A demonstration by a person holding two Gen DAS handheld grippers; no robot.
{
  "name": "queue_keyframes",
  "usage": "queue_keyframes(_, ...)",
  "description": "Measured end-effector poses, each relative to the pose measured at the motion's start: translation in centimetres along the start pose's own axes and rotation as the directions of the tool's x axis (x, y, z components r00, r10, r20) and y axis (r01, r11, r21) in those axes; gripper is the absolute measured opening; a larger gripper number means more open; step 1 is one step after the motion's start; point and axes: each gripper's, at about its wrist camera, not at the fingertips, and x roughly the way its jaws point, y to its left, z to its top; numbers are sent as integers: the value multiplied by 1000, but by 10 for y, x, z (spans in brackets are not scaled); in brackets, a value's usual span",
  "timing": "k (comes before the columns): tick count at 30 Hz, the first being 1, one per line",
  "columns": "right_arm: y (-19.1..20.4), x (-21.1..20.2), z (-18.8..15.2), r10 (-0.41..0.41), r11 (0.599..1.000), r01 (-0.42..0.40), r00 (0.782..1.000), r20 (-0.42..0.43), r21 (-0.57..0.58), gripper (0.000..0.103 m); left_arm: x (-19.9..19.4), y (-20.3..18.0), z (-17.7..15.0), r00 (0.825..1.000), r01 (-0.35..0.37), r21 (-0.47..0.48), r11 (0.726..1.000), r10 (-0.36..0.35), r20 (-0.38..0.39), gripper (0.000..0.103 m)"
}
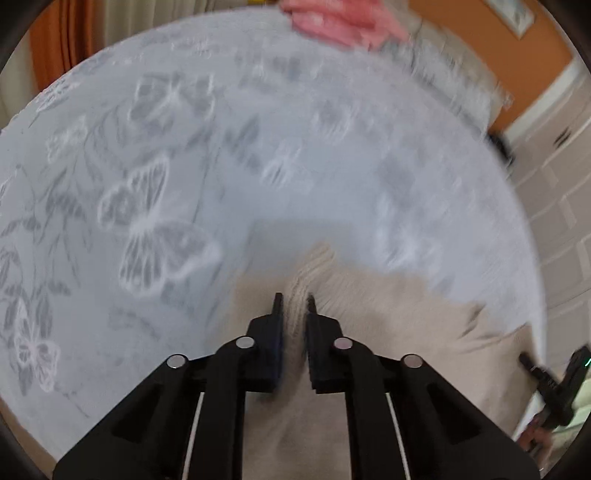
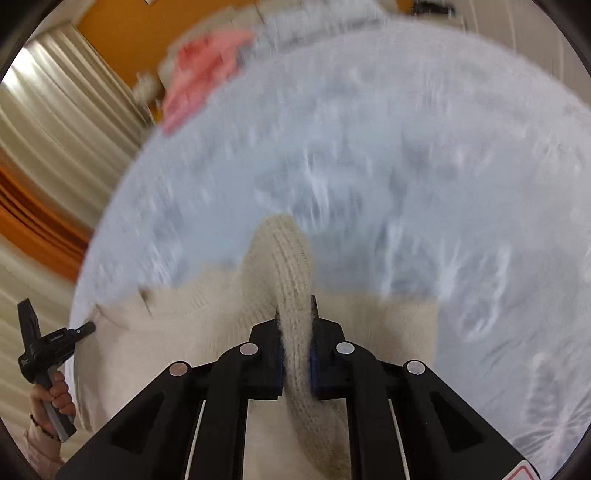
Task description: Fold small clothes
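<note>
On butterfly-print bedspread (image 1: 258,147): one beige knit garment (image 1: 388,314), both grippers (image 1: 294,301) (image 2: 295,304) clamped on it; one pink cloth (image 1: 340,22).

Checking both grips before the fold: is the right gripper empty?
No, the right gripper is shut on a ribbed fold of the cream knit garment, which bulges up between its pads.

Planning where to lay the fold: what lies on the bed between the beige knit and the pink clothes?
Only bare butterfly-print bedspread lies between the beige knit and the pink clothes; the left wrist view shows it best.
</note>
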Motion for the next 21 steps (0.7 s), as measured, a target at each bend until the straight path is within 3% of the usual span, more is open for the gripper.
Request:
queue_keyframes(3,-4,-1,8,-12,1000,12,999,34,9,9,-2,-3,12,999,-35,26,999,35,31,9)
queue_keyframes(4,-14,14,6,-34,999,34,999,-7,19,9,9,-7,12,998,-61,39,997,60,15,9)
queue_keyframes(5,-25,44,-1,-61,998,64,992,-114,26,9,23,-8,13,996,-84,46,995,85,-18,9)
queue_keyframes(6,-31,59,-5,-83,996,89,982,-169,27,10,47,-3,8,990,-110,36,993,112,-81,9)
queue_keyframes(7,-33,61,-8,-85,995,91,983,-163,30,11,52,4,4,987,-121,27,992,123,-99,10)
queue_keyframes(8,-29,50,-6,-87,995,91,988,-128,33,14,50,7,2,990,-123,12,992,123,-68,12)
queue_keyframes(11,-12,8,-4,-85,996,85,996,-19,25,19,17,3,0,997,-67,-40,997,66,-31,14)
queue_keyframes(13,6,-18,-8,-50,999,51,998,36,-13,19,-7,-11,-6,999,-45,-4,999,45,14,15)
queue_keyframes(15,24,-13,-14,39,999,-39,999,-16,-26,17,-15,-35,-18,1000,-23,56,998,22,22,18)
queue_keyframes(17,45,12,-19,64,995,-70,994,-90,-69,15,-2,-59,-28,999,4,109,994,1,-40,22)
queue_keyframes(19,56,47,-21,20,992,-38,988,-155,-117,8,28,-79,-39,992,-65,189,980,84,-93,24)
queue_keyframes(21,27,71,-17,-101,994,91,981,-166,-64,0,64,-67,-42,975,-147,181,972,173,-137,23)
